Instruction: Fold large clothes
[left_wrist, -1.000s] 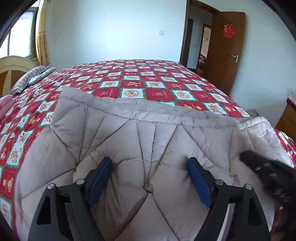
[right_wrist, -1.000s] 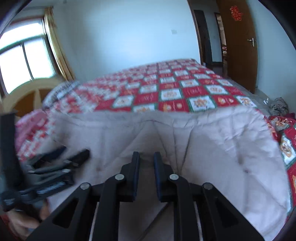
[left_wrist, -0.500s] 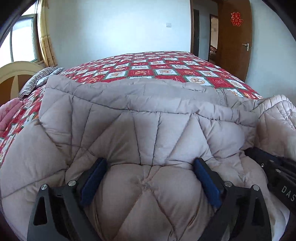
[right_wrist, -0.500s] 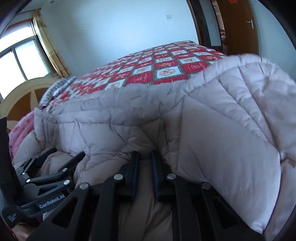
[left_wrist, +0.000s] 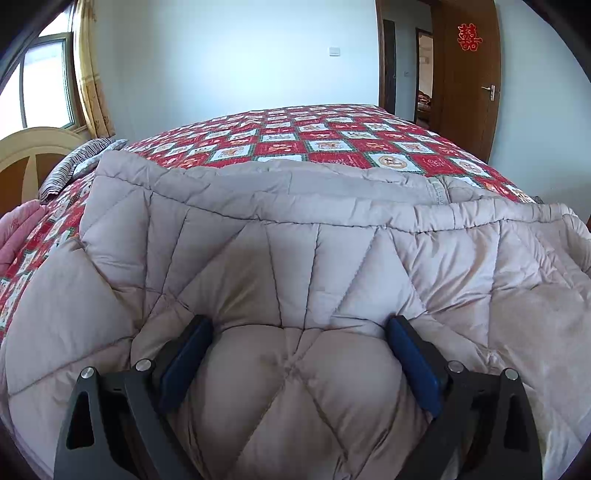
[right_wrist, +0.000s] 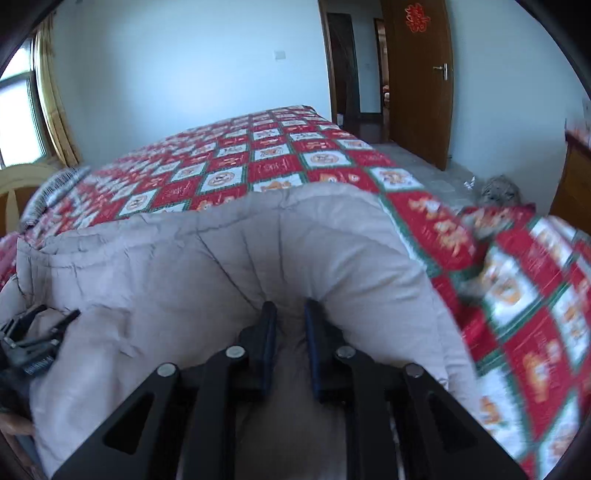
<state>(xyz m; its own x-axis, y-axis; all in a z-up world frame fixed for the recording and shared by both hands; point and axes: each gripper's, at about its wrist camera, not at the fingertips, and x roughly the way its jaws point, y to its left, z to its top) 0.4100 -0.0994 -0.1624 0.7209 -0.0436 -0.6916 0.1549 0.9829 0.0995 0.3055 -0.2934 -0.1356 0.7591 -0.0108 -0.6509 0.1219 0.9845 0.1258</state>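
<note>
Patchwork bedspread (left_wrist: 332, 144) bare beyond coat (left_wrist: 295, 258) hem, left claw (left_wrist: 299, 332) spread, right claw (right_wrist: 290, 314) pinching coat edge

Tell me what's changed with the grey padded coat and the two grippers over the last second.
The right gripper, pinching the grey padded coat, carried its side over towards the left gripper, then drew back right, so the coat now lies doubled. The left gripper's jaws have just been opening; they straddle a puff of coat. The red patterned bedspread stayed put.

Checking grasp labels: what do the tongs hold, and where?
Right tongs pinch a puckered fold of the beige quilted coat. Left tongs stand wide, straddling a puffy panel, gripping nothing.
</note>
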